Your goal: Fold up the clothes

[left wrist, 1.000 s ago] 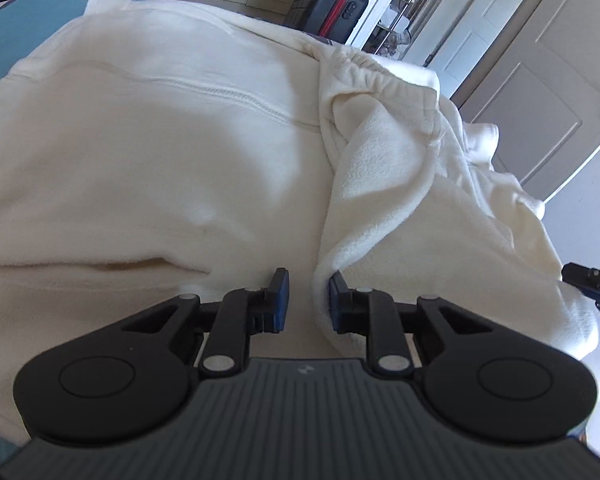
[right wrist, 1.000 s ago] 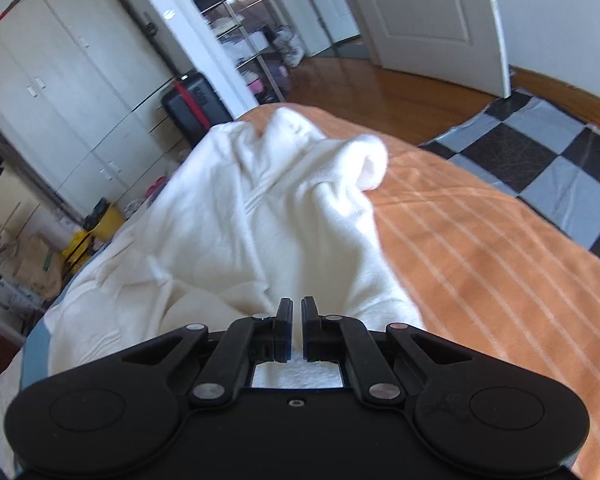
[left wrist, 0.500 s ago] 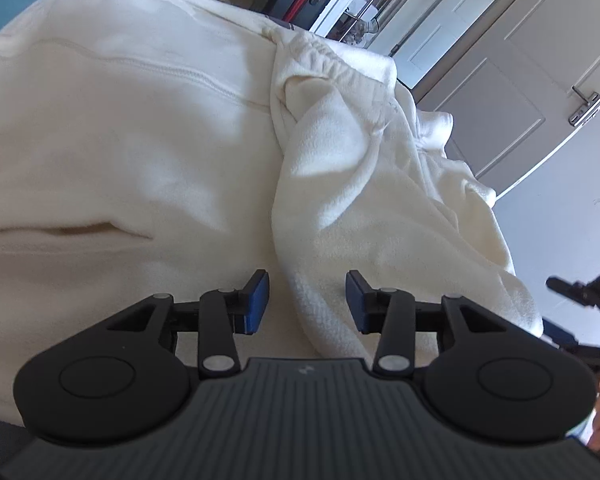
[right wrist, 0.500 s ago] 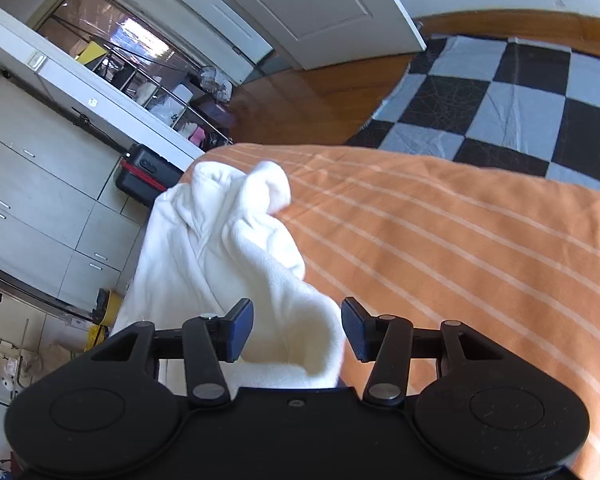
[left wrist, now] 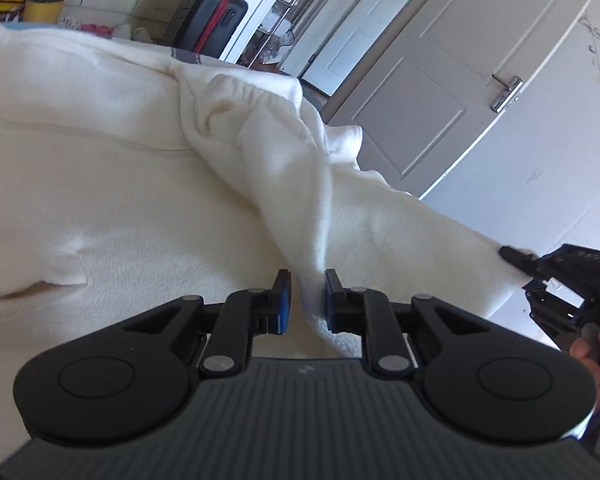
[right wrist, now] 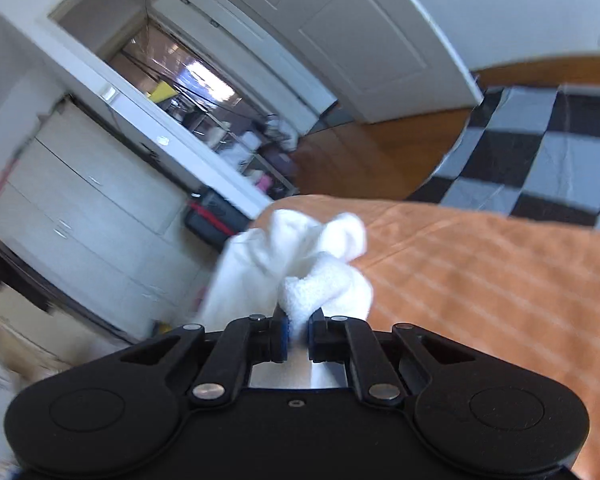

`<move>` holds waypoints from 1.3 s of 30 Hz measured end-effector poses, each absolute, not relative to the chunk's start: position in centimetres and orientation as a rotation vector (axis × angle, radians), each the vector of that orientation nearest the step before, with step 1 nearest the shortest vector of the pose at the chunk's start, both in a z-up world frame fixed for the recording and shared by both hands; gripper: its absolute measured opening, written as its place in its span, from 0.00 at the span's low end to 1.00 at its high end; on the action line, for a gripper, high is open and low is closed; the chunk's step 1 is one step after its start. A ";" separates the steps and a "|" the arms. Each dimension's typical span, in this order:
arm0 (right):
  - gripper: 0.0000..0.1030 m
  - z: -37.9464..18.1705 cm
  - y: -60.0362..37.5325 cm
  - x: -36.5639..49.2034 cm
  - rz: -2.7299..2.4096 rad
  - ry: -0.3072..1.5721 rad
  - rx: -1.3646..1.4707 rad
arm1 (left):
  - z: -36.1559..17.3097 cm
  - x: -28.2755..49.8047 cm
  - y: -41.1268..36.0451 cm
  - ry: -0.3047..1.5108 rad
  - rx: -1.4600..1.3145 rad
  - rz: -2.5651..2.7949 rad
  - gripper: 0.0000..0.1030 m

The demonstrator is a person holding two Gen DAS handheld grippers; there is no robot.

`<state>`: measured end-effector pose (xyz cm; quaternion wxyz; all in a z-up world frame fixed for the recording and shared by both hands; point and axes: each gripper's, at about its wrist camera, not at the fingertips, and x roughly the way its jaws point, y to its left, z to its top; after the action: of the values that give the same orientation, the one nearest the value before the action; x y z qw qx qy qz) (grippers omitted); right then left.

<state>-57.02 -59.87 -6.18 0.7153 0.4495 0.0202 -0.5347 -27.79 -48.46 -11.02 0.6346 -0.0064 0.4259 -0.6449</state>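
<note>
A cream fleece garment [left wrist: 120,184] lies spread over the bed, one sleeve [left wrist: 268,152] folded across its body. My left gripper [left wrist: 306,300] is closing, and its blue pads [left wrist: 283,300] pinch a raised ridge of the garment's near edge. At the right edge of the left wrist view, my right gripper [left wrist: 504,251] holds the garment's far corner, with a hand behind it. In the right wrist view the right gripper [right wrist: 298,336] is closing on a bunched lump of the same fleece [right wrist: 320,284], which rises off the bed.
An orange striped bedspread [right wrist: 480,280] lies under the garment, with a black and grey checked blanket [right wrist: 540,152] beyond it. Past the bed are a wooden floor [right wrist: 372,152], white doors [left wrist: 440,92], white drawers [right wrist: 88,216] and a dark suitcase [left wrist: 212,16].
Both grippers opened wide around folds of the fleece half a second ago and have now closed on them. The pinched fabric has lifted, and the right wrist view has rolled.
</note>
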 end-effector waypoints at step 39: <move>0.54 3.6 -64.7 -48.4 -1.039 0.448 0.674 | -4.8 -27.0 -51.2 0.780 0.367 -1.424 0.46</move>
<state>-48.43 -64.73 3.62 0.7911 0.3131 0.2080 -0.4826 -27.05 -51.20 -4.85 0.6734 0.1629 0.3463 -0.6325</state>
